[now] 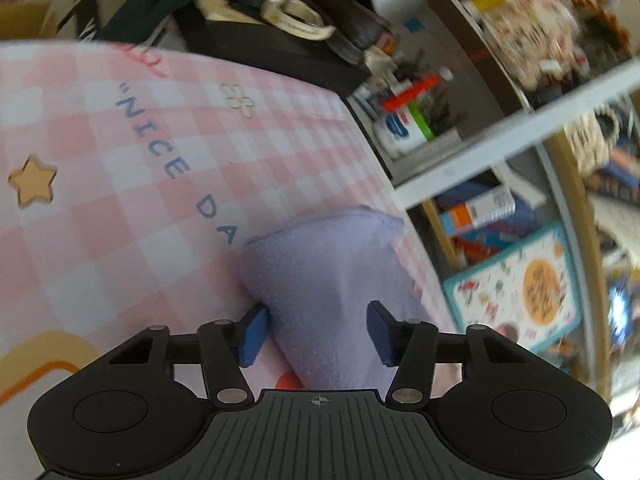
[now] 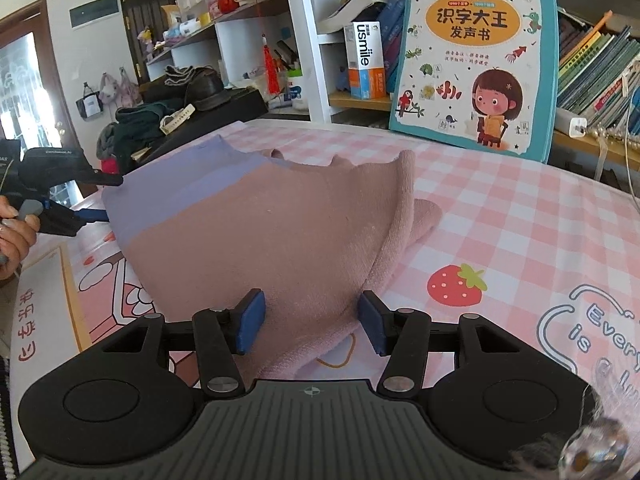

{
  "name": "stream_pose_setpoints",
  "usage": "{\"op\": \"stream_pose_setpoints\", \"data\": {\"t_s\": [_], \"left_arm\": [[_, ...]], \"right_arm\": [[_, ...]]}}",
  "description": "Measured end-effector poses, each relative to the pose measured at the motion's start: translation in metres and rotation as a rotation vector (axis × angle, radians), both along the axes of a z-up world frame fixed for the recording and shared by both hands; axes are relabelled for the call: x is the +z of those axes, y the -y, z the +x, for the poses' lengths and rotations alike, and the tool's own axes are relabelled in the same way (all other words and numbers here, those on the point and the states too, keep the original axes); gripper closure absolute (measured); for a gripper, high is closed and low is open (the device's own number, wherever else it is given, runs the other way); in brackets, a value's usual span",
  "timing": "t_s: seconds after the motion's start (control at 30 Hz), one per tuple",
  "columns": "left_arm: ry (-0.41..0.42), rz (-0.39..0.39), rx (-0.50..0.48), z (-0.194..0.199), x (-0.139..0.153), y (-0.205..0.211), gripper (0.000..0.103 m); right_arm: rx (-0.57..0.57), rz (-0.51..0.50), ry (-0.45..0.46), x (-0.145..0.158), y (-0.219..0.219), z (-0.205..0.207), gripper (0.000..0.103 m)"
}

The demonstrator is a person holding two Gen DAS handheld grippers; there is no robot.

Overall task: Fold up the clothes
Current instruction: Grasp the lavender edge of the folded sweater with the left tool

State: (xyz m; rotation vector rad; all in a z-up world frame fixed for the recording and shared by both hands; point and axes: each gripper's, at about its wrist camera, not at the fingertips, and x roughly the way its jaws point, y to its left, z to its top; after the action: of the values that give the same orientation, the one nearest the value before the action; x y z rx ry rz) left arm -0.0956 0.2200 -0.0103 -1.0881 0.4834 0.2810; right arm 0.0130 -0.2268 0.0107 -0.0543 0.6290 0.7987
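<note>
A knitted garment, dusty pink with a lilac band at one end, lies partly folded on the pink checked table cover. In the right wrist view the pink part (image 2: 280,232) fills the middle and the lilac band (image 2: 176,184) lies at the far left. My right gripper (image 2: 312,322) is open, its blue pads on either side of the near pink edge. In the left wrist view my left gripper (image 1: 318,330) is open, with the lilac end (image 1: 328,280) between its pads. The left gripper also shows in the right wrist view (image 2: 86,196), at the lilac edge.
The checked cover (image 1: 120,160) spreads left of the lilac end; its right edge (image 1: 416,240) drops off toward shelves. A children's book (image 2: 476,56) leans at the table's back. Bookshelves (image 2: 592,64) stand behind it. A dark pile of clothes and bags (image 2: 176,108) lies beyond the far left corner.
</note>
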Motion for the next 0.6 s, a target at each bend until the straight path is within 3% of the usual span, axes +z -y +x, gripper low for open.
{"op": "stream_pose_setpoints", "data": {"t_s": [0.03, 0.07, 0.2, 0.3, 0.4, 0.5, 0.6], "left_arm": [[-0.001, -0.010, 0.013, -0.001, -0.002, -0.001, 0.058], [-0.004, -0.020, 0.025, -0.001, -0.004, -0.002, 0.073], [-0.012, 0.042, 0.017, 0.001, -0.002, 0.002, 0.088], [0.032, 0.313, -0.058, 0.005, 0.030, 0.030, 0.090], [0.076, 0.469, -0.127, 0.009, 0.050, 0.050, 0.090], [0.069, 0.459, -0.137, 0.012, 0.049, 0.051, 0.087], [0.025, 0.349, -0.109, 0.012, 0.038, 0.037, 0.080]], "right_arm": [[-0.001, 0.001, -0.001, 0.000, 0.000, 0.000, 0.053], [-0.001, 0.000, -0.002, 0.000, 0.000, 0.000, 0.053], [-0.002, 0.000, -0.002, 0.000, -0.001, -0.001, 0.053], [-0.004, 0.006, -0.009, -0.001, -0.001, 0.000, 0.052], [-0.005, 0.010, -0.014, -0.001, 0.000, 0.001, 0.052], [-0.006, 0.006, -0.011, -0.001, -0.001, 0.000, 0.052], [-0.006, -0.003, -0.002, 0.000, -0.002, -0.001, 0.052]]}}
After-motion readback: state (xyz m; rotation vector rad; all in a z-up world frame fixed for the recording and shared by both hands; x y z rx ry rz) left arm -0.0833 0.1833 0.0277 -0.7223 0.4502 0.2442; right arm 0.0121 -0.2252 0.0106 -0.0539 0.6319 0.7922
